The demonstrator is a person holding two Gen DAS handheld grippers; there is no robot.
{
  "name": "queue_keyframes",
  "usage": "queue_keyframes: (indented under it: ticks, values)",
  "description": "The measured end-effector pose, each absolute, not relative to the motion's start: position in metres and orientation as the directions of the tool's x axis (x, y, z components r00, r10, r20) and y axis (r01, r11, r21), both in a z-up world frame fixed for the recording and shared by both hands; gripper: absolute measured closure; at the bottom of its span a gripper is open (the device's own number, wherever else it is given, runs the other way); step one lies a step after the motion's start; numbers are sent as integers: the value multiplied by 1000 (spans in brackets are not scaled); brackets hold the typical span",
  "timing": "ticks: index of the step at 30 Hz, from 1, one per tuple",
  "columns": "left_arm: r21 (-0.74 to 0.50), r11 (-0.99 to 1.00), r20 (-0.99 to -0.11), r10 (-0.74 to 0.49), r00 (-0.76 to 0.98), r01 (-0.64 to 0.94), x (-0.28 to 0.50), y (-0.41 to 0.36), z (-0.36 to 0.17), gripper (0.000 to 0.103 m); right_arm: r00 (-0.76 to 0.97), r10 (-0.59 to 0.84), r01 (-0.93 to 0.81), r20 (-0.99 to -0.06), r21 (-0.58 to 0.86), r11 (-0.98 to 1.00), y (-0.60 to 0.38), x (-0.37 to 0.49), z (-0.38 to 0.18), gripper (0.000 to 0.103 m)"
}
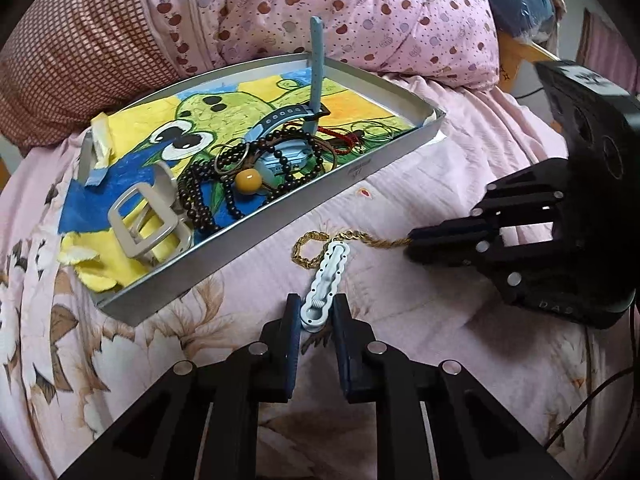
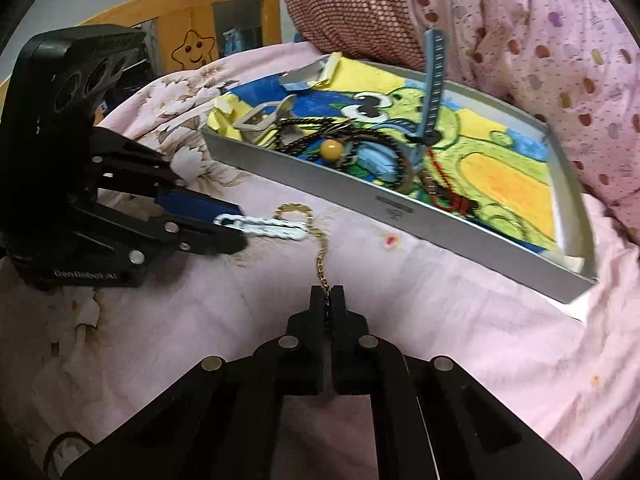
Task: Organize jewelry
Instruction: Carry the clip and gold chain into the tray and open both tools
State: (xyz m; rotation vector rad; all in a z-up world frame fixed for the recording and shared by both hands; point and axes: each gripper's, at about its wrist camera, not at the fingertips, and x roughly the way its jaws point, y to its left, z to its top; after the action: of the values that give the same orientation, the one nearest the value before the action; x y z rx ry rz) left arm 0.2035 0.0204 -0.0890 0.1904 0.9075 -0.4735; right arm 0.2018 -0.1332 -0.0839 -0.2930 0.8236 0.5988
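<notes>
A white wavy hair clip lies on the pink bedsheet, and my left gripper is shut on its near end. Its far end rests over a gold chain that loops beneath it. My right gripper comes in from the right, shut on the chain's other end. In the right wrist view the right gripper pinches the chain, which runs ahead to the clip held by the left gripper. Just beyond stands a silver tray holding dark bead strands, a beige claw clip and a blue watch.
The tray is lined with a frog-print cloth; red cord and thin rings lie in it. A checked pillow and an apple-print quilt press against its far side. A wooden bed frame stands behind.
</notes>
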Motion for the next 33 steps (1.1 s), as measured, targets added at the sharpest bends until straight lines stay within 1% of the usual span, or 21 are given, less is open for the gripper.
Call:
queue_keyframes:
  ticks: [11, 17, 23, 28, 33]
  values:
    - [-85, 889, -765, -348, 542, 450, 187, 12, -65, 88, 662, 334, -527, -671, -100, 844, -167, 191, -39, 101]
    - [-108, 897, -725, -366, 583, 429, 193, 7, -40, 88, 745, 312, -473, -589, -136, 871, -176, 190, -3, 101]
    - [-126, 921, -670, -352, 653, 368, 215, 11, -14, 88, 817, 280, -410, -504, -166, 897, -185, 198, 34, 101]
    - [-150, 940, -633, -330, 701, 307, 235, 20, 0, 88, 851, 259, -354, -456, -135, 925, -197, 218, 58, 101]
    - [-159, 953, -642, -298, 706, 258, 265, 27, -2, 88, 846, 271, -337, -459, -67, 939, -204, 248, 59, 101]
